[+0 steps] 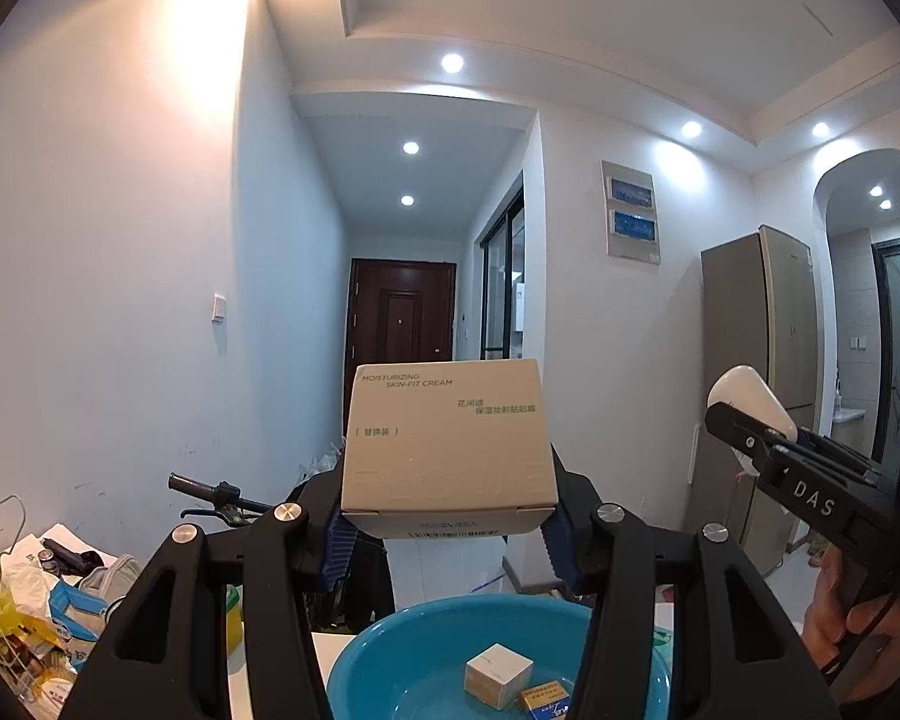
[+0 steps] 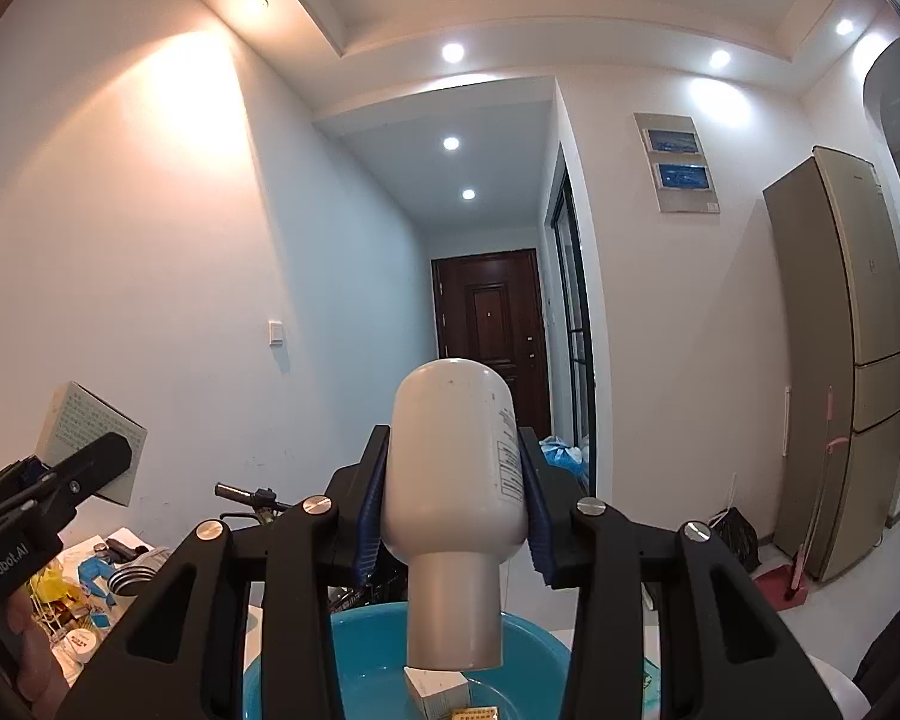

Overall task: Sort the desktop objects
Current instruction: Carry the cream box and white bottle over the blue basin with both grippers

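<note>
with the left gripper (image 1: 450, 531) clamped on the cream box (image 1: 447, 450) and the right gripper (image 2: 455, 516) clamped on the upside-down white bottle (image 2: 453, 492), both above the blue basin (image 1: 384, 636), lower each inside the rim before releasing, clear of the small boxes (image 1: 498, 675) already inside.

Cream box (image 1: 448, 444): pale beige carton with green lettering, upright, held in the air above the basin's far rim, clamped at its lower sides.
Bottle (image 2: 453, 474): white, rounded, with a wide grey cap; held upside down, cap pointing into the basin, gripped across its body; a printed label runs down its right side.
Basin (image 1: 390, 636): round, blue, standing on the white tabletop, open side up.
Small box (image 1: 498, 675): whitish cube, lying on the basin's floor.
Flat pack (image 1: 545, 697): yellow and blue, lying on the basin's floor just right of the small box.
</note>
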Available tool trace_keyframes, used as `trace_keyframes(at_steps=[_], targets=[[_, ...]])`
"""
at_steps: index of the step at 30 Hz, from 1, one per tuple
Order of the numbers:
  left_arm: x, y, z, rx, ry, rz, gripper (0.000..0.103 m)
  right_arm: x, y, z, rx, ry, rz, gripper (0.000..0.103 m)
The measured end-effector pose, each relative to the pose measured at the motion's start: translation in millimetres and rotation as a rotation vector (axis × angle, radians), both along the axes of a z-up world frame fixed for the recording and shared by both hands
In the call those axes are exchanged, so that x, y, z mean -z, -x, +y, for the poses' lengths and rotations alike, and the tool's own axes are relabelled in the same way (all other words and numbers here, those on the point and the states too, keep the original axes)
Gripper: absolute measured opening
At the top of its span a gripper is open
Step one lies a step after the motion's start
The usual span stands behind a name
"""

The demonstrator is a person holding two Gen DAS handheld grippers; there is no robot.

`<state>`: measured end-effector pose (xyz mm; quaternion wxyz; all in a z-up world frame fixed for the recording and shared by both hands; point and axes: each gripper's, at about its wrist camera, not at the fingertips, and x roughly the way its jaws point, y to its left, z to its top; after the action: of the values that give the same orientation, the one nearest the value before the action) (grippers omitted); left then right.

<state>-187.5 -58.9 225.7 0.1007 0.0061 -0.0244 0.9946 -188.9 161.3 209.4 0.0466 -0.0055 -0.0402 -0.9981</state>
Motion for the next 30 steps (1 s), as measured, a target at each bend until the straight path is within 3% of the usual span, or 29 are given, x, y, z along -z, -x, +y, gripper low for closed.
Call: trace_keyframes(at_steps=[11, 20, 30], targets=[[26.2, 54.8, 32.7, 0.001, 0.060, -0.138, 0.054, 11.9, 31.2, 7.1, -0.010, -0.004, -0.073, 0.038], [62.3, 116.8, 51.1, -0.007, 0.097, -0.293, 0.054, 36.5, 76.0, 1.0, 0.010, -0.058, -0.211, 0.038], [104.4, 180.0, 36.3, -0.037, 0.079, -0.486, 0.054, 65.2, 118.8, 7.5, 0.007, -0.068, -0.351, 0.038]])
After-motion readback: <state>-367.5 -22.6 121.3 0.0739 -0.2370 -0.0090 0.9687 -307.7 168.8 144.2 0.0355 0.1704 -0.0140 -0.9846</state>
